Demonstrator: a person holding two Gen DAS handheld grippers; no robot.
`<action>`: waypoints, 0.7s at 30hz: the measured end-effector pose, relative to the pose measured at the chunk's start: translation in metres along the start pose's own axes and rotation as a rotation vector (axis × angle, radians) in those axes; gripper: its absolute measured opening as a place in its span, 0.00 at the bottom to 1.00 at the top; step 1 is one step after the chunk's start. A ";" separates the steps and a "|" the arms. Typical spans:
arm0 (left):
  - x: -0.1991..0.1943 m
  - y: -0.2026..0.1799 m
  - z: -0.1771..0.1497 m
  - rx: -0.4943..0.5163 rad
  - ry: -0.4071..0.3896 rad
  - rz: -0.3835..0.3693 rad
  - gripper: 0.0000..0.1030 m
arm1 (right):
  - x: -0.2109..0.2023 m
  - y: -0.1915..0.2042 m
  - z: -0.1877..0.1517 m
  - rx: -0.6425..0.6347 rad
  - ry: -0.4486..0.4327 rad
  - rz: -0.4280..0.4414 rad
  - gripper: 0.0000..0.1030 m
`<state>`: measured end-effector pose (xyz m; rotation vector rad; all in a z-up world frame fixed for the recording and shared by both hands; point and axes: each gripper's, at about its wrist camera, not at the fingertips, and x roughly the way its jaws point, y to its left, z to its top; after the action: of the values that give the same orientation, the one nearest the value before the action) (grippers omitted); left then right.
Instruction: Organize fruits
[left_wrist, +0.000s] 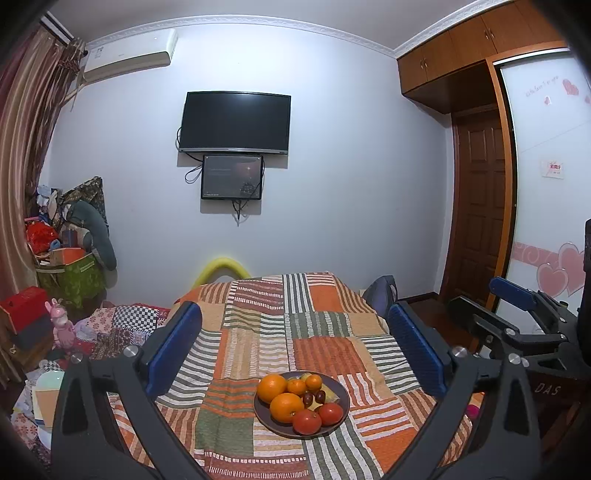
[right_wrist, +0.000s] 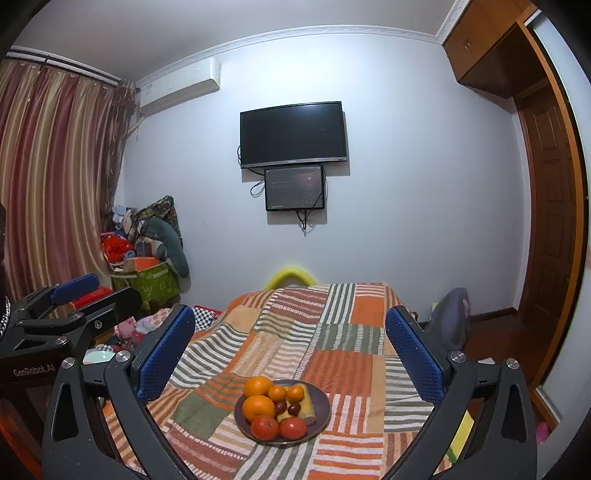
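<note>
Left wrist view shows the left claw (left_wrist: 295, 343) spread wide and empty, the right claw (right_wrist: 291, 347) likewise, with the plate (left_wrist: 341, 393) of oranges (left_wrist: 286, 407) and tomatoes (left_wrist: 307, 421) lower center on the patchwork bed (left_wrist: 325, 314).

Banana (right_wrist: 307, 404) mostly buried under fruit — small screen's (left_wrist: 232, 177) text unreadable.

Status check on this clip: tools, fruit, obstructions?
Left tool open, empty. Right tool open, empty. Fruit untouched on plate, patchwork cloth underneath. Nothing between tools and plate.
</note>
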<state>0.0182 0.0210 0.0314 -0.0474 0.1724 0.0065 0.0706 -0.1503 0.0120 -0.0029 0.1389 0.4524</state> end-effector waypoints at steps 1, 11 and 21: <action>0.000 0.000 0.000 0.000 0.000 0.000 1.00 | 0.000 0.000 0.000 -0.001 0.000 0.000 1.00; 0.000 0.000 -0.001 0.004 0.000 0.002 1.00 | -0.003 -0.004 -0.001 0.007 0.003 -0.001 1.00; 0.002 -0.001 -0.002 0.011 0.003 0.000 1.00 | -0.005 -0.007 0.001 0.017 0.010 -0.003 1.00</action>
<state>0.0200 0.0199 0.0293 -0.0364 0.1756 0.0055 0.0694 -0.1584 0.0129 0.0116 0.1524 0.4483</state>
